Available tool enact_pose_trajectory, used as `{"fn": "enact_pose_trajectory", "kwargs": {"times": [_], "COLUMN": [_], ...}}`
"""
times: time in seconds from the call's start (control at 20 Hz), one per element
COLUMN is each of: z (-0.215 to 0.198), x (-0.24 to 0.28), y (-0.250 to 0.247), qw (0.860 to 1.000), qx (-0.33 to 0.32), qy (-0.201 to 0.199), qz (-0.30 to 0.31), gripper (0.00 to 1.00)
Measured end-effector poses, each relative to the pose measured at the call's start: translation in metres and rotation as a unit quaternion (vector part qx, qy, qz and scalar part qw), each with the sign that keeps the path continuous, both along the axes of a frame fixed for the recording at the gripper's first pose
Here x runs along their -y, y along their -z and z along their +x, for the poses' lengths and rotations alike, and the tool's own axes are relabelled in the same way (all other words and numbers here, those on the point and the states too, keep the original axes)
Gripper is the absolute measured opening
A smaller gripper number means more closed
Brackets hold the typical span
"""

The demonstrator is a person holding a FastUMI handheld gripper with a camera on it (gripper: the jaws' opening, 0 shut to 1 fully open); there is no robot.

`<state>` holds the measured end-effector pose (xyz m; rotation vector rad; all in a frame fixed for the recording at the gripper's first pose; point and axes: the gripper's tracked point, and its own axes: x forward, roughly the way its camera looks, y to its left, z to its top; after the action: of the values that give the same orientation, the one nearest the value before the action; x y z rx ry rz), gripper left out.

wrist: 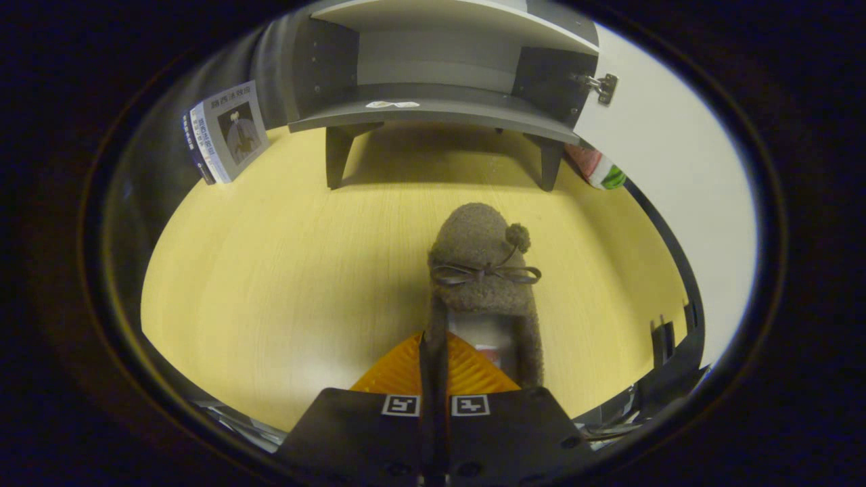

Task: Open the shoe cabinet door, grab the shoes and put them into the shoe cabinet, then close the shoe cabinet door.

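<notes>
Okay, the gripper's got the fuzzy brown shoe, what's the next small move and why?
Probably carry the shoe forward toward the shoe cabinet. The gripper looks closed on the shoe's near left wall, the cabinet door already stands open at the right, and the lower shelf beyond the fingers looks free to take it.
</notes>
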<state>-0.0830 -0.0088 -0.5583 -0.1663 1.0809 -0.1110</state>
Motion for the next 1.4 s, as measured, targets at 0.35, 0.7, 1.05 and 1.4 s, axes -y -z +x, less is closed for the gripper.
{"fn": "enact_pose_trajectory", "kwargs": {"times": [0.35, 0.7, 1.05, 1.4], "z": [0.0, 0.022, 0.082, 0.161], "x": [0.005, 0.01, 0.004, 0.012], "y": [-0.029, -0.128, -0.267, -0.346], "qw": [1.0, 0.998, 0.989, 0.978], "qx": [0.007, 0.052, 0.142, 0.2], "qy": [-0.005, -0.016, -0.018, -0.018], "qz": [0.005, -0.015, -0.043, -0.05], "gripper": [0.03, 0.03, 0.03, 0.03]}}
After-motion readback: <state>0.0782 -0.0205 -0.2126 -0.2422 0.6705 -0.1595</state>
